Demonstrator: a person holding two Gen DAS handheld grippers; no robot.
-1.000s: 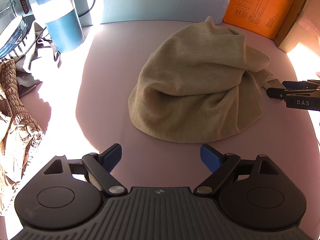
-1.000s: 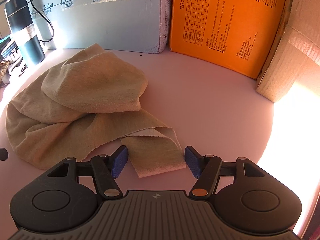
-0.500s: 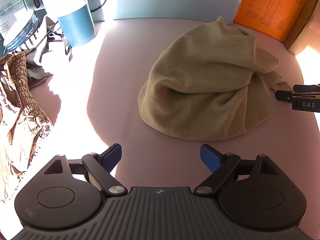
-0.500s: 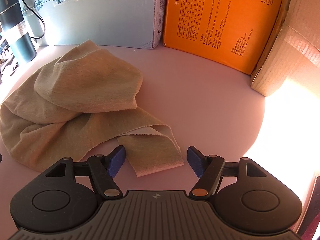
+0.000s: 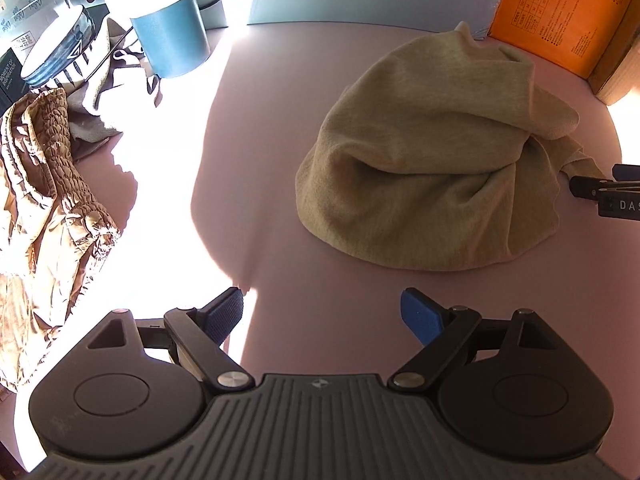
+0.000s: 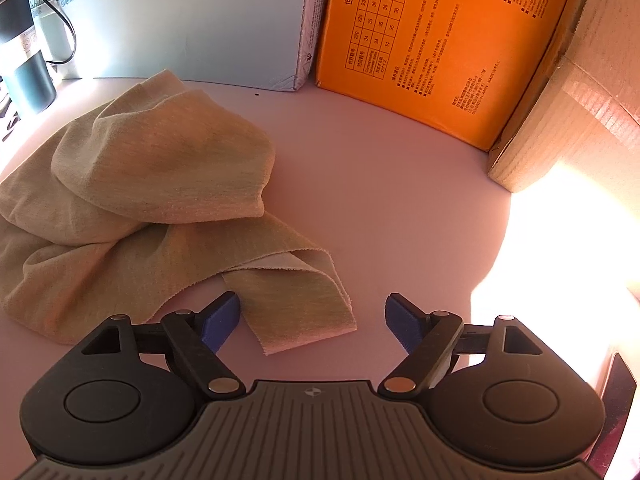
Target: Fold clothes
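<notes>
A crumpled beige-olive garment (image 5: 436, 160) lies in a heap on the pink table (image 5: 260, 128); it also shows in the right wrist view (image 6: 160, 184). My left gripper (image 5: 322, 312) is open and empty, a short way in front of the heap. My right gripper (image 6: 314, 318) is open, with a loose flap of the garment (image 6: 296, 308) lying on the table between its fingers. The right gripper's tip shows at the right edge of the left wrist view (image 5: 608, 196), beside the heap.
A blue and white tumbler (image 5: 164, 20) with a cable stands at the back left. A tan quilted garment (image 5: 44, 208) and striped cloth (image 5: 108, 80) lie at the left. A pale blue box (image 6: 192, 24), an orange box (image 6: 436, 44) and a cardboard box (image 6: 568, 112) line the back.
The left gripper has shifted left, so the heap sits further right in its view. The right gripper has edged slightly right and back from the flap. The garment has not moved.
</notes>
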